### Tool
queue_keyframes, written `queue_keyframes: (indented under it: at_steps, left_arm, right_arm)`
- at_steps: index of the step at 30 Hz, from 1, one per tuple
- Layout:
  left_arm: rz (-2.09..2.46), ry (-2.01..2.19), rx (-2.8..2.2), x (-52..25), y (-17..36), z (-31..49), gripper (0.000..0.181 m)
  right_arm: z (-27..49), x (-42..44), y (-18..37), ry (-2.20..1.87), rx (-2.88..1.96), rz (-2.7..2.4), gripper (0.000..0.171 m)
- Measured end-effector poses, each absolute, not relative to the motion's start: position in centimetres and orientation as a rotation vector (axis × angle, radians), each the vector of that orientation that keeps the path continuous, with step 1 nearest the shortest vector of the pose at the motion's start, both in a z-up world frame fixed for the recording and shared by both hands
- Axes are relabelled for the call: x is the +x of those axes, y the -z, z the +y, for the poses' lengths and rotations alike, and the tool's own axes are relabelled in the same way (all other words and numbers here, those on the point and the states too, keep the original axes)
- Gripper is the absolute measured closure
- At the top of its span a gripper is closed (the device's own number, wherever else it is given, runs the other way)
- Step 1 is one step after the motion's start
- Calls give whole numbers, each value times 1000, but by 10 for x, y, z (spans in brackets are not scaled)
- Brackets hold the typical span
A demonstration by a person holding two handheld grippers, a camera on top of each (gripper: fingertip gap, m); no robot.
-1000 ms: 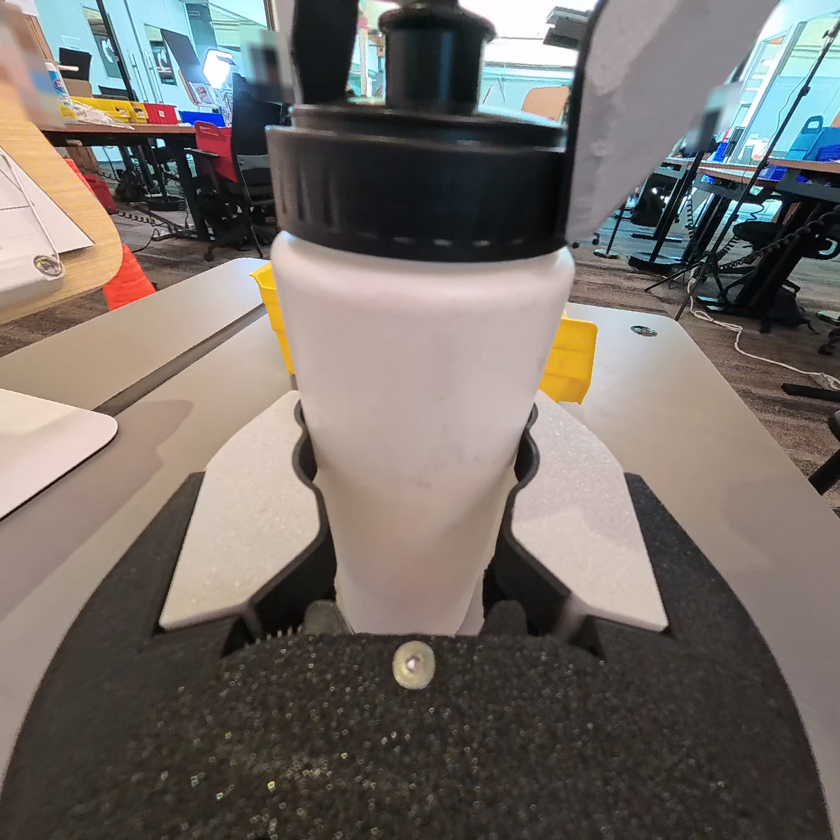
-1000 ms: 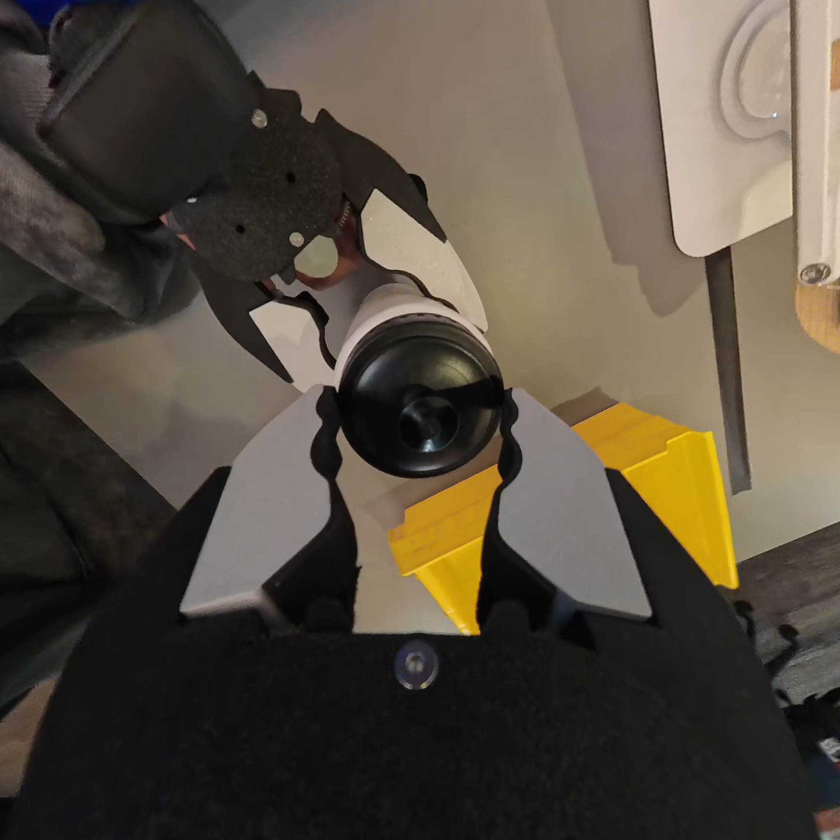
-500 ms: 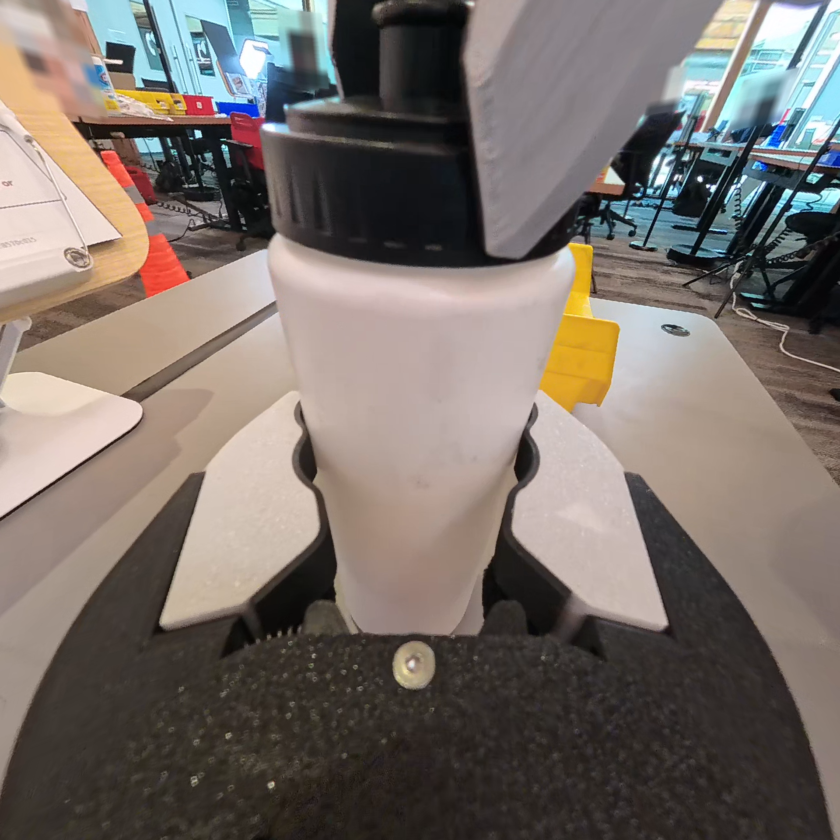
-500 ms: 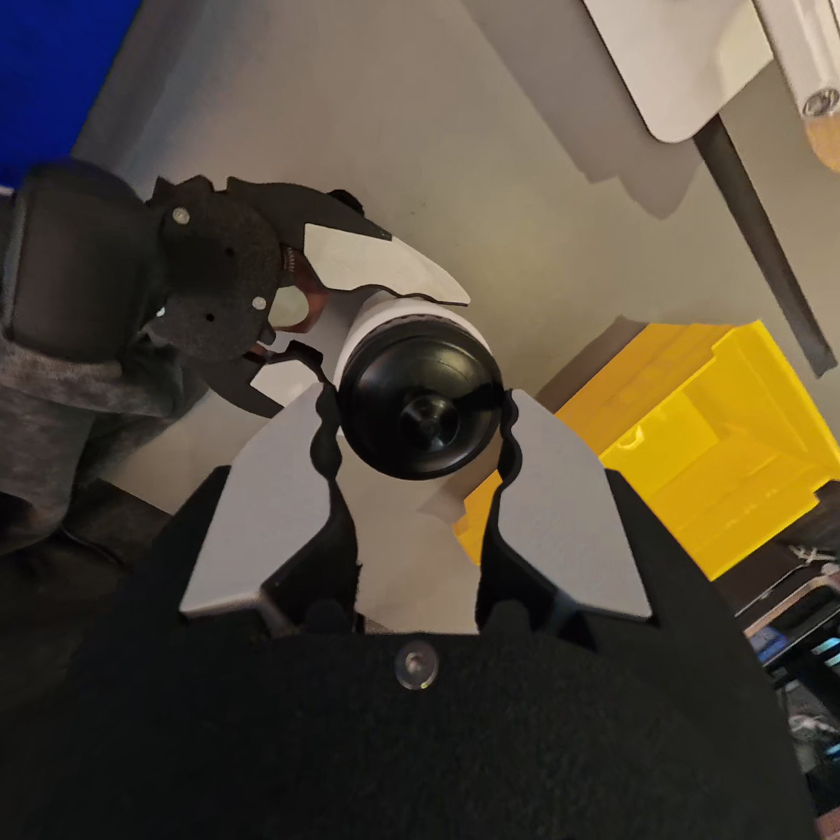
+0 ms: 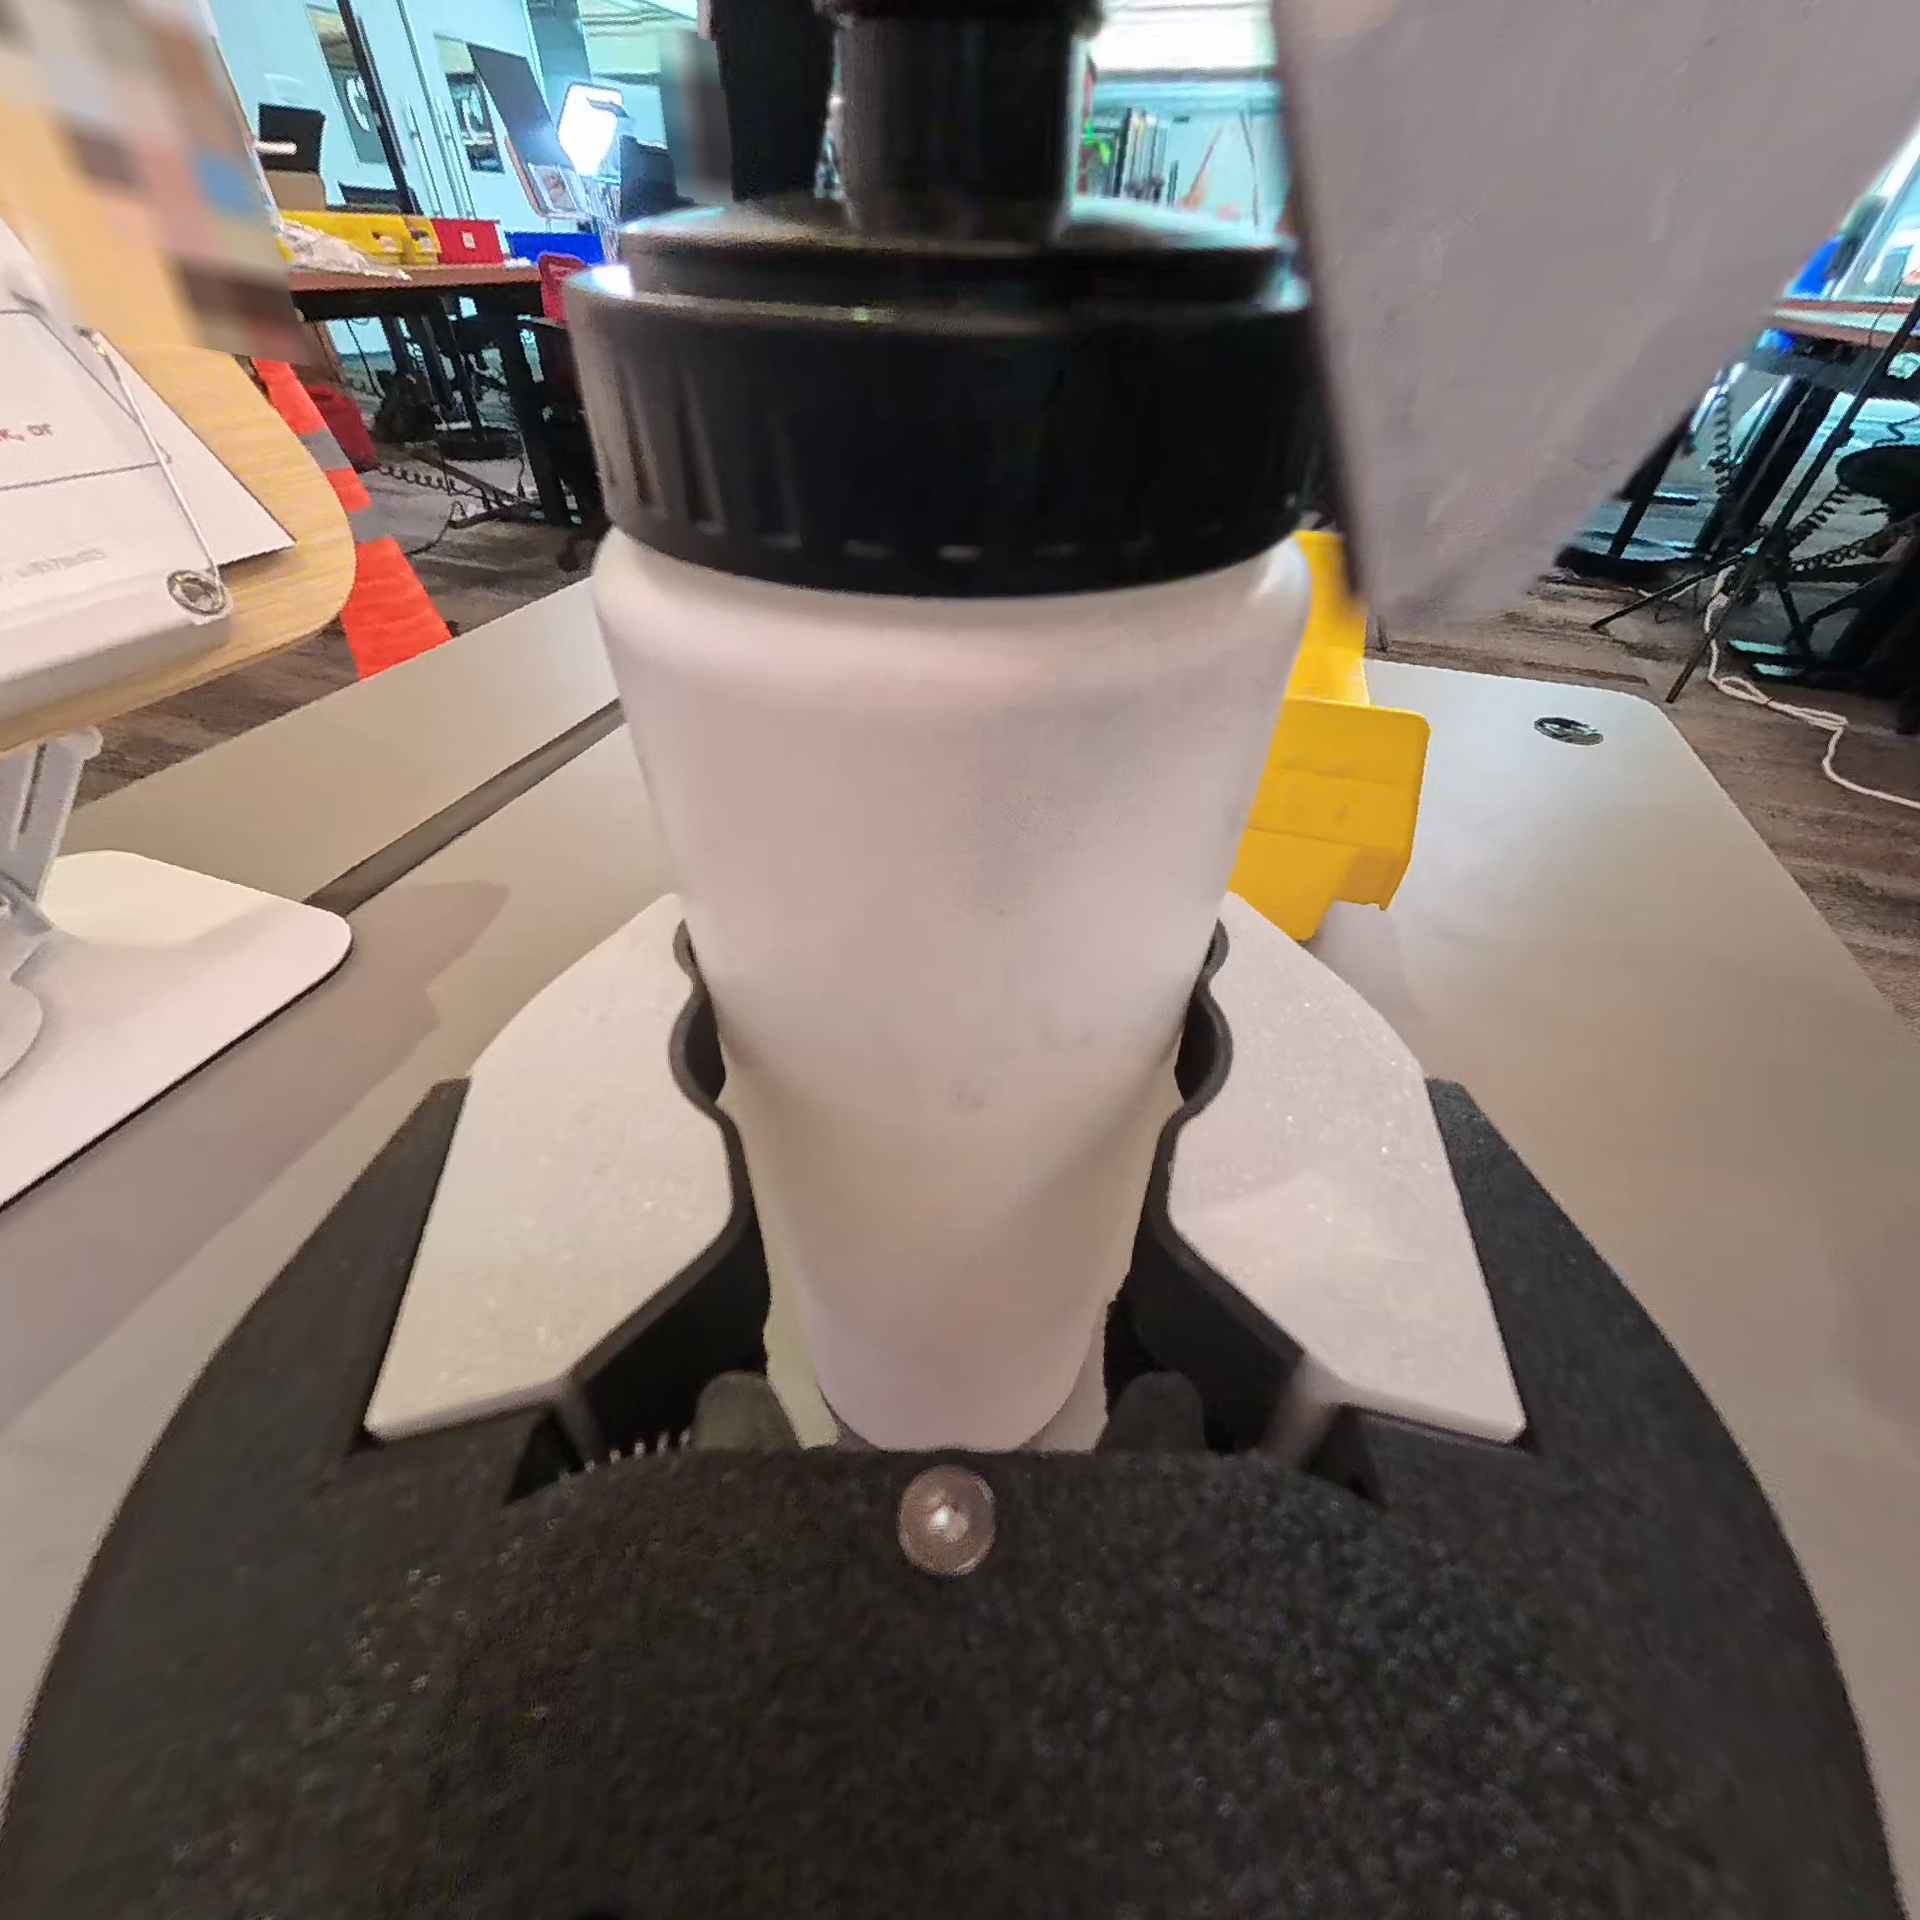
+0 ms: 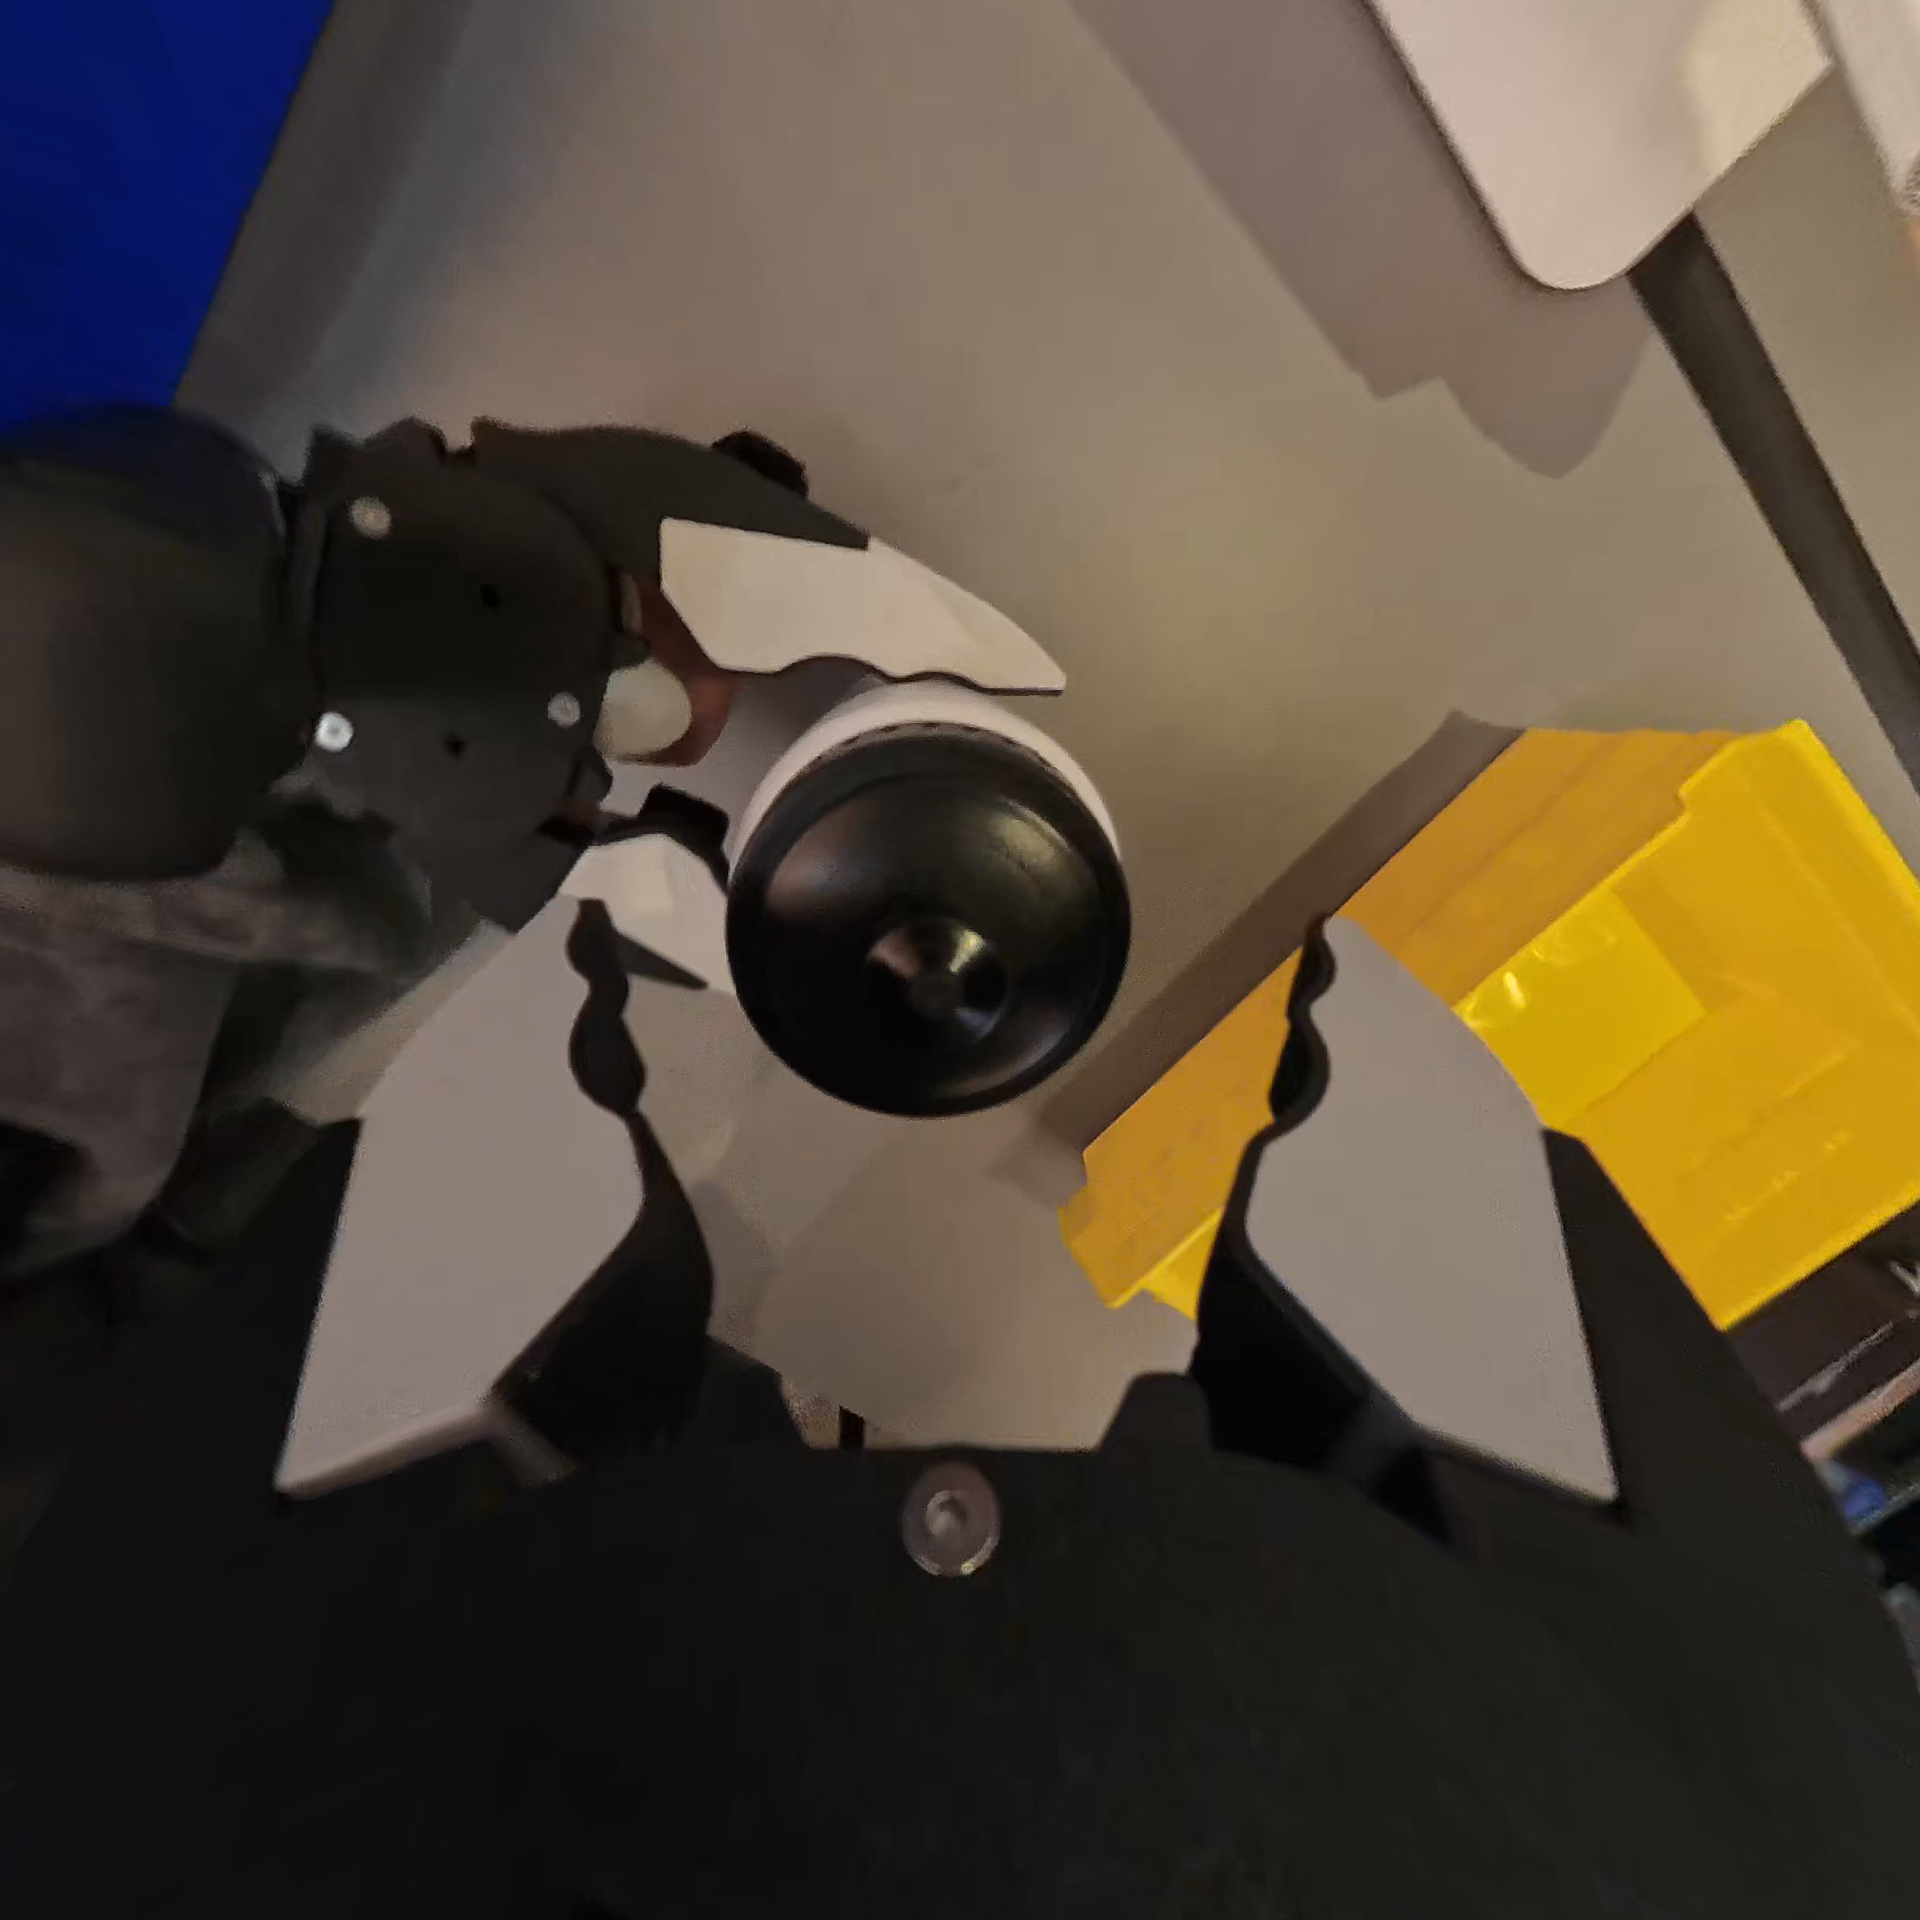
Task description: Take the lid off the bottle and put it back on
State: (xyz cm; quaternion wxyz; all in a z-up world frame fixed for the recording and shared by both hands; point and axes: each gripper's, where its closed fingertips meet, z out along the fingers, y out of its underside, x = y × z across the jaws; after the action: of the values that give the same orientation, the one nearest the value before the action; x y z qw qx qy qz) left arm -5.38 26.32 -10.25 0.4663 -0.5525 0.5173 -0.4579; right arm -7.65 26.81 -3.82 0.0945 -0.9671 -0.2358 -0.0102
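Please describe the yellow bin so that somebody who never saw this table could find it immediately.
Look at the grey table, where the left gripper holds a white bottle with a black lid. Just behind the bottle, toward the table's far edge, stands the yellow bin. It is the table's only bright-coloured object.

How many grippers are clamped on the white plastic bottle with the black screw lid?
1. The left gripper clamps the white plastic bottle's body. The right gripper hangs open above the black screw lid, touching nothing.
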Motion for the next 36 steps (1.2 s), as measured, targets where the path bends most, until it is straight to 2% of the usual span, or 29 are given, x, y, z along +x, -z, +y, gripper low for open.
queue_keyframes:
  at_steps: [3, 7, 8, 10, 14, 18, 20, 25, 28, 36]
  left_arm:
    - [1276, 1127, -1355, -54, 103, 263, 95]
    - [1301, 1172, -1321, -56, 102, 258, 95]
    - [1310, 1186, -1310, -56, 102, 255, 95]
    - [1328, 1203, -1295, -56, 102, 251, 95]
    - [1378, 1238, -1272, -57, 102, 241, 95]
    - [1418, 1265, -1255, -61, 103, 234, 95]
    - [1421, 1277, -1250, -62, 102, 233, 95]
    - [1421, 1301, -1244, -62, 103, 233, 95]
    - [1426, 1302, -1248, -62, 103, 234, 95]
    - [1417, 1288, -1253, -61, 103, 235, 95]
  right_arm:
    - [270, -77, 15, -77, -2732, -971, 56]
    - [280, -63, -7, 174, -2289, -1623, 58]
    - [277, -67, -7, 171, -2180, -1772, 62]
    - [261, -79, -3, 42, -1988, -2040, 83]
    - [237, -93, 2, -165, -1791, -2362, 78]
    - [243, -81, 19, -58, -1564, -2624, 94]
    - [244, -81, 26, -56, -1427, -2688, 99]
    - [248, -88, 34, -86, -1225, -2726, 93]
    - [245, -86, 36, -135, -1206, -2790, 100]
    - [245, -85, 36, -156, -1318, -2754, 100]
